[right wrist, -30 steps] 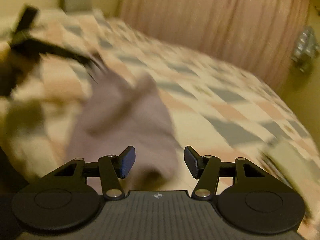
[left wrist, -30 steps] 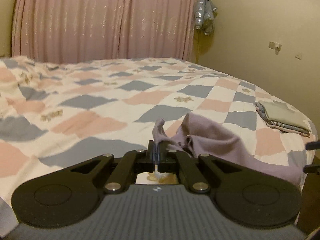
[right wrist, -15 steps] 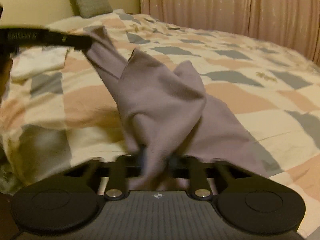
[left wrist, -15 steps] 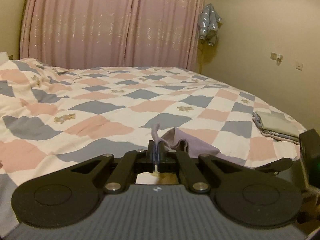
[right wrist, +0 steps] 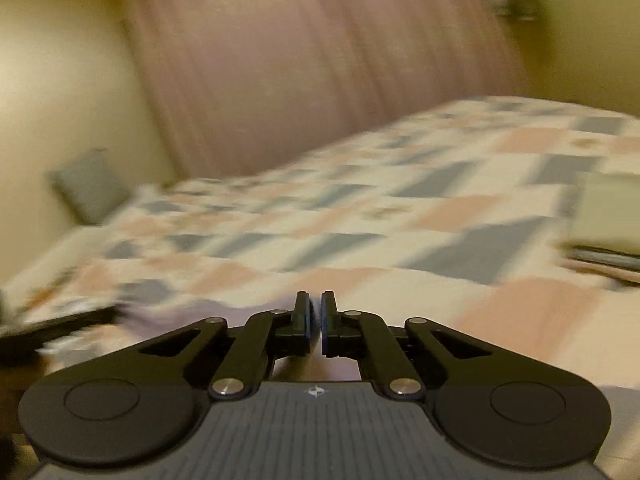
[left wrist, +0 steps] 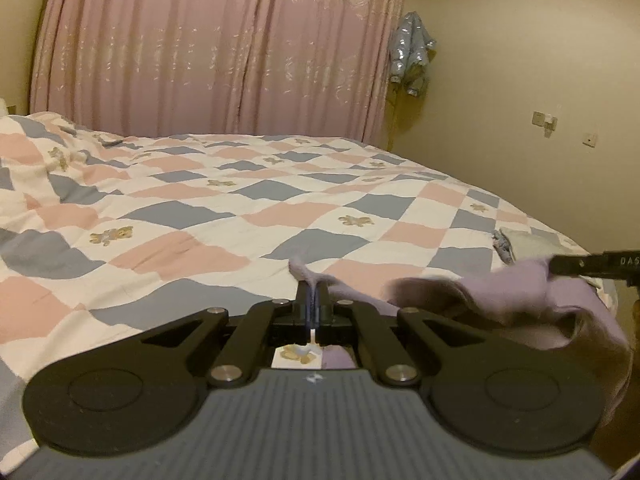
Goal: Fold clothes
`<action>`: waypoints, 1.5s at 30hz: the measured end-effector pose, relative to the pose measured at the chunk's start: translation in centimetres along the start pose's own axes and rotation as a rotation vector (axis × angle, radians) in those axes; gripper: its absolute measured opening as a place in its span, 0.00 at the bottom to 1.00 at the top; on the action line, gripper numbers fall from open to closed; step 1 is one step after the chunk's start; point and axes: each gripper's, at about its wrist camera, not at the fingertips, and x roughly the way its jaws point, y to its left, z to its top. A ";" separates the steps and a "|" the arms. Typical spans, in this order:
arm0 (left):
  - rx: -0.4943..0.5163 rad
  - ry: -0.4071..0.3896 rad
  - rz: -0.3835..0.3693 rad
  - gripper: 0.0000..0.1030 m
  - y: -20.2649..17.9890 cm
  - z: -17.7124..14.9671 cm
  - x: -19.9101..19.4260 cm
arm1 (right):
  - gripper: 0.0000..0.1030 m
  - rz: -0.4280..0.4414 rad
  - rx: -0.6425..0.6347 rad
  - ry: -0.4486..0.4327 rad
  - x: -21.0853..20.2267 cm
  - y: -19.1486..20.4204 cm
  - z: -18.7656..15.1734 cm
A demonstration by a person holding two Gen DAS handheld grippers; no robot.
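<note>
The left hand-held gripper (left wrist: 311, 300) is clamped on a corner of the lilac garment (left wrist: 516, 292), jaws pressed together with a tuft of cloth rising above them. The garment stretches toward 3 o'clock in the left wrist view, above the checked bedspread (left wrist: 208, 216), where the right hand-held gripper (left wrist: 592, 264) pinches its other edge. In the blurred right wrist view, the right hand-held gripper (right wrist: 315, 316) shows its jaws nearly together; cloth between them cannot be confirmed there. A folded stack (right wrist: 608, 220) lies on the bed at 3 o'clock.
</note>
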 end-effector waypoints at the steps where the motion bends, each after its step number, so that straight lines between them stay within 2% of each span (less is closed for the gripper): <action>1: 0.006 0.002 0.010 0.00 0.2 0.0 -0.2 | 0.03 -0.061 -0.010 0.004 -0.2 -0.9 -0.1; 4: 0.022 0.008 0.057 0.00 1.0 -0.2 -1.1 | 0.03 -0.222 -0.056 0.029 -0.5 -3.1 -0.6; 6: 0.027 0.017 0.089 0.00 1.7 -0.3 -1.8 | 0.03 -0.251 -0.070 0.055 -0.8 -3.6 -0.9; 7: 0.032 0.024 0.106 0.00 2.1 -0.5 -2.2 | 0.05 -0.228 -0.087 0.064 -0.7 -3.1 -1.1; 9: 0.029 0.044 0.105 0.00 2.2 -1.0 -2.7 | 0.17 -0.155 -0.162 0.075 -0.2 -1.1 -1.5; 11: 0.022 0.063 0.098 0.00 2.1 -1.5 -3.2 | 0.45 -0.037 -0.259 0.086 0.2 2.0 -2.2; 13: 0.024 0.072 0.094 0.00 1.6 -2.1 -3.4 | 0.54 0.071 -0.413 0.099 1.8 6.2 -3.4; 18: -0.007 0.071 0.084 0.00 1.3 -2.7 -3.8 | 0.65 0.214 -0.851 0.125 5.1 15.3 -8.4; 19: -0.008 0.072 0.082 0.00 1.3 -2.7 -3.9 | 0.68 0.220 -0.904 0.128 6.0 16.3 -9.2; 22: -0.010 0.080 0.080 0.00 1.3 -2.9 -3.7 | 0.65 0.211 -0.993 0.141 8.6 17.9 -10.8; 24: -0.012 0.086 0.081 0.00 1.4 -2.9 -3.6 | 0.42 0.196 -0.988 0.148 9.5 17.8 -10.8; 25: -0.013 0.085 0.084 0.00 1.7 -2.8 -3.5 | 0.08 0.189 -0.973 0.145 9.8 17.6 -10.4; 26: -0.014 0.083 0.088 0.00 1.9 -2.7 -3.5 | 0.00 0.186 -0.935 0.130 9.7 17.0 -9.5; 28: -0.017 0.080 0.095 0.00 2.4 -2.5 -3.4 | 0.00 0.184 -0.838 0.086 8.6 15.6 -7.3; 32: -0.004 0.050 0.090 0.00 3.3 -0.9 -3.0 | 0.00 0.098 -0.649 -0.039 5.5 12.1 -1.4; 37: 0.083 -0.068 0.062 0.00 2.1 3.5 -3.9 | 0.00 -0.094 -0.472 -0.209 0.7 7.0 4.5; 41: 0.121 -0.086 0.061 0.00 1.5 4.3 -4.4 | 0.00 -0.232 -0.354 -0.216 -0.2 2.7 5.4; 45: 0.134 -0.054 0.066 0.00 1.5 3.6 -4.0 | 0.00 -0.268 -0.293 -0.142 -0.7 0.2 3.5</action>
